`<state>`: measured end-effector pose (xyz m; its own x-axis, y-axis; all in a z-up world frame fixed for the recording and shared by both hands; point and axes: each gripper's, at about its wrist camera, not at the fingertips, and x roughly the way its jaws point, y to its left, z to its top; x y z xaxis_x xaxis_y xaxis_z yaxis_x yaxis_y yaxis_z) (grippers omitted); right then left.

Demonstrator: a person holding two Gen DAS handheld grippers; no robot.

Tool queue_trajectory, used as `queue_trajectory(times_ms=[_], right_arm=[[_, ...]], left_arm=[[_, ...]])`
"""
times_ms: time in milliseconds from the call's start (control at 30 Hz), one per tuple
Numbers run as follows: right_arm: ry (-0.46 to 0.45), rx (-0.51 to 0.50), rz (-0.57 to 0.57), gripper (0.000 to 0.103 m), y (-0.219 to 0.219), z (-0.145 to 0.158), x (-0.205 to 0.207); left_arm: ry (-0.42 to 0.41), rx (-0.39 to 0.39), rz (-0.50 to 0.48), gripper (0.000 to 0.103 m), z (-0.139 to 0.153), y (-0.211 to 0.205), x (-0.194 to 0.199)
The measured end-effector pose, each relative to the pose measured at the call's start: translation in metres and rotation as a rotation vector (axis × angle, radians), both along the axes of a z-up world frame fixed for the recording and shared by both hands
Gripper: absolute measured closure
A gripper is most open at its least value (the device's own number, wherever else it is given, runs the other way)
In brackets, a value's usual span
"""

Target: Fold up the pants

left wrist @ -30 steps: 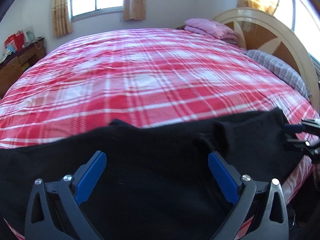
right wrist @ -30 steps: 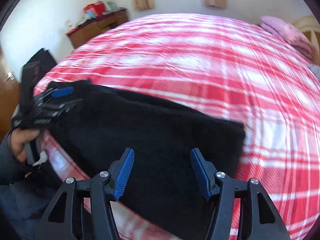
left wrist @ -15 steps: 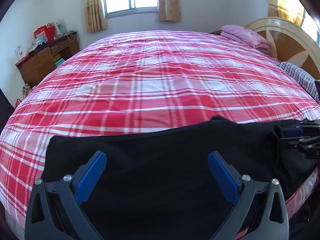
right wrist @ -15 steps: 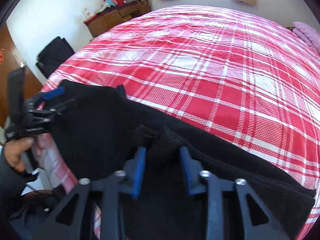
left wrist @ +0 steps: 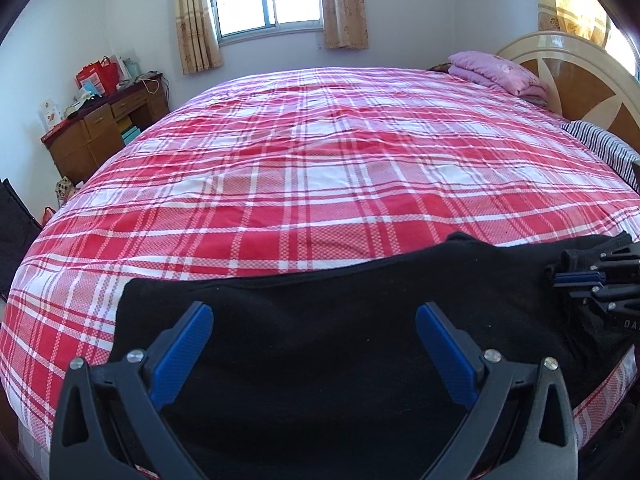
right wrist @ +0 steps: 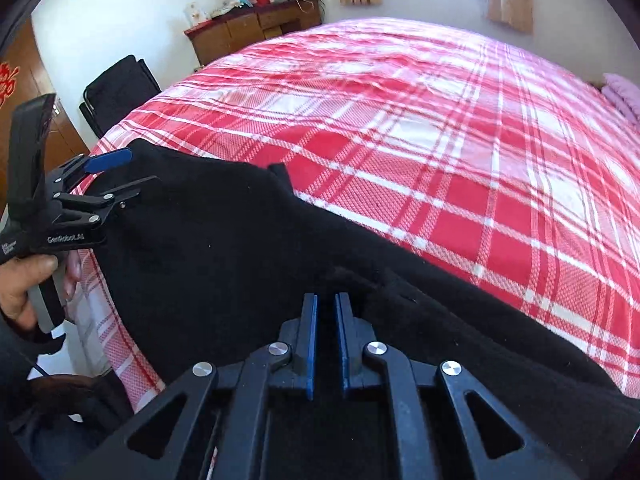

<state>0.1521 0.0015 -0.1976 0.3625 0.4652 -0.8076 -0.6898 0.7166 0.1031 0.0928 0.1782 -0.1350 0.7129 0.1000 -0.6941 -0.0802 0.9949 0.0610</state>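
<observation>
Red-and-white plaid bedspread (left wrist: pixel 320 184): covers the whole bed; it carries the pants along its near edge.
Black pants (left wrist: pixel 340 332): you have them laid along the near edge of the bed, running from the near left corner area to the right; the fabric is flat in the middle and bunched at your right-hand end. In the right wrist view the pants (right wrist: pixel 224 240) drape a little over the bed's edge.
Headboard (left wrist: pixel 592 80): cream and wood, at the far right of the bed.
Dresser (left wrist: pixel 100 128): wooden, against the wall beyond the bed's far left corner, with red bags and clutter on top.
Pink folded bedding (left wrist: pixel 496 70): at the far right corner, by the headboard.
Striped pillow (left wrist: pixel 604 148): on the right edge, below the headboard.
Left gripper (left wrist: pixel 314 350): your blue pads are spread wide, hovering over the middle of the pants with nothing between them; from the other camera the left gripper (right wrist: pixel 120 178) sits at the fabric's left end, and contact there is unclear.
Right gripper (right wrist: pixel 326 332): your pads are nearly pressed together, pinching a raised fold of the pants; seen also at the right end as the right gripper (left wrist: pixel 578 278).
</observation>
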Motion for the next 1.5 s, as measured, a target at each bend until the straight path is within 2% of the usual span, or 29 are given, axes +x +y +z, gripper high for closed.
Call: queue_trajectory(times_ms=[133, 167, 200, 267, 367, 433, 567, 600, 833, 1000, 1133, 1333, 1500], right_arm=[[0.003, 0.010, 0.001, 0.093, -0.004, 0.004, -0.002], [-0.001, 0.010, -0.002, 0.086, -0.007, 0.007, -0.004], [-0.013, 0.015, -0.001, 0.069, -0.009, 0.010, -0.008], [-0.043, 0.027, 0.010, 0.044, -0.014, 0.019, -0.018], [-0.096, 0.021, 0.043, 0.044, -0.022, 0.030, -0.042], [-0.085, 0.020, 0.086, 0.044, -0.026, 0.029, -0.058], [-0.006, -0.070, 0.139, 0.044, -0.018, -0.002, -0.068], [-0.020, -0.084, 0.136, 0.044, -0.018, -0.009, -0.067], [-0.069, 0.006, 0.091, 0.044, -0.030, 0.017, -0.066], [-0.070, 0.002, 0.027, 0.044, -0.042, 0.016, -0.059], [-0.064, 0.013, 0.014, 0.044, -0.049, 0.013, -0.060], [-0.068, 0.021, 0.011, 0.044, -0.049, 0.013, -0.059], [-0.066, 0.020, 0.012, 0.044, -0.049, 0.011, -0.060]], left_arm=[[0.004, 0.007, 0.009, 0.000, -0.002, 0.002, 0.000], [0.005, 0.008, 0.009, 0.000, -0.002, 0.003, 0.000], [0.005, 0.010, 0.010, 0.000, -0.002, 0.003, 0.000], [0.008, 0.012, 0.014, 0.000, -0.002, 0.004, 0.000], [0.002, 0.018, 0.019, 0.000, 0.000, 0.007, -0.001], [-0.006, 0.024, 0.024, 0.000, 0.002, 0.012, -0.001], [-0.015, 0.030, 0.072, 0.000, 0.005, 0.036, -0.001], [-0.013, 0.028, 0.085, 0.000, 0.005, 0.044, 0.000], [0.022, -0.033, 0.190, 0.000, -0.008, 0.104, -0.008], [0.044, -0.133, 0.180, 0.000, -0.023, 0.119, -0.009], [0.065, -0.121, 0.136, 0.000, -0.023, 0.117, -0.010], [0.089, -0.194, 0.059, 0.000, -0.021, 0.129, -0.014], [0.093, -0.132, 0.069, 0.000, -0.027, 0.120, -0.013]])
